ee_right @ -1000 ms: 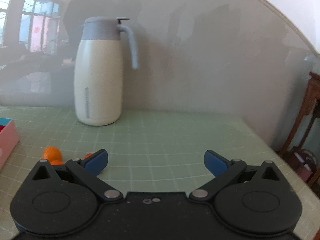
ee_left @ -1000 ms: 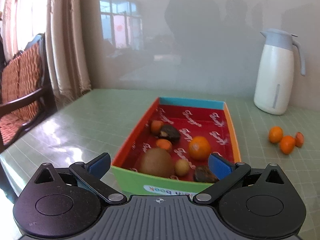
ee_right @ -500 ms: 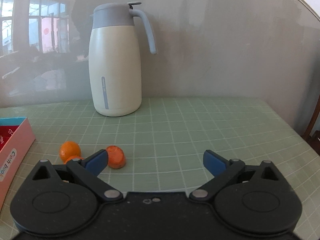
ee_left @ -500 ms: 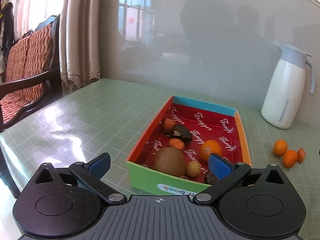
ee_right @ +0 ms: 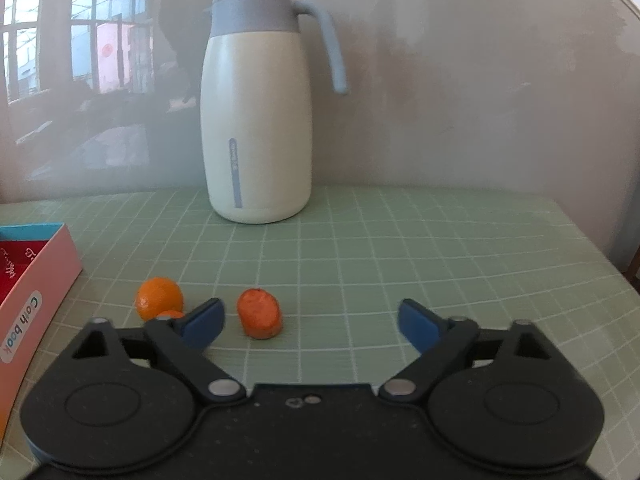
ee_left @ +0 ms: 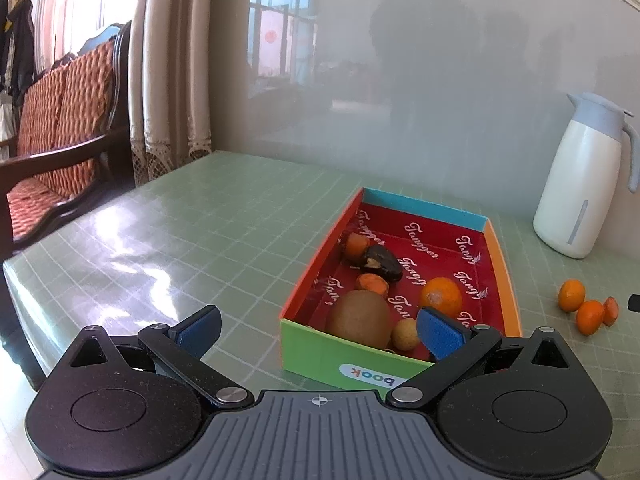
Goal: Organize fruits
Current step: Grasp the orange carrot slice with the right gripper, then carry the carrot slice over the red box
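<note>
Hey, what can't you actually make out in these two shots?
- Right wrist view: the second small orange is mostly hidden behind the right tool's left finger.
- Right wrist view: the box is cut off by the left edge.
- Left wrist view: the box's near right corner is hidden by the left tool's right finger.
- Left wrist view: the box's label is partly covered.

green gridded table carries a box, white jug, three small oranges.

A box on the table holds fruit, a kiwi nearest; 3 oranges lie right of it, before the jug.
</note>
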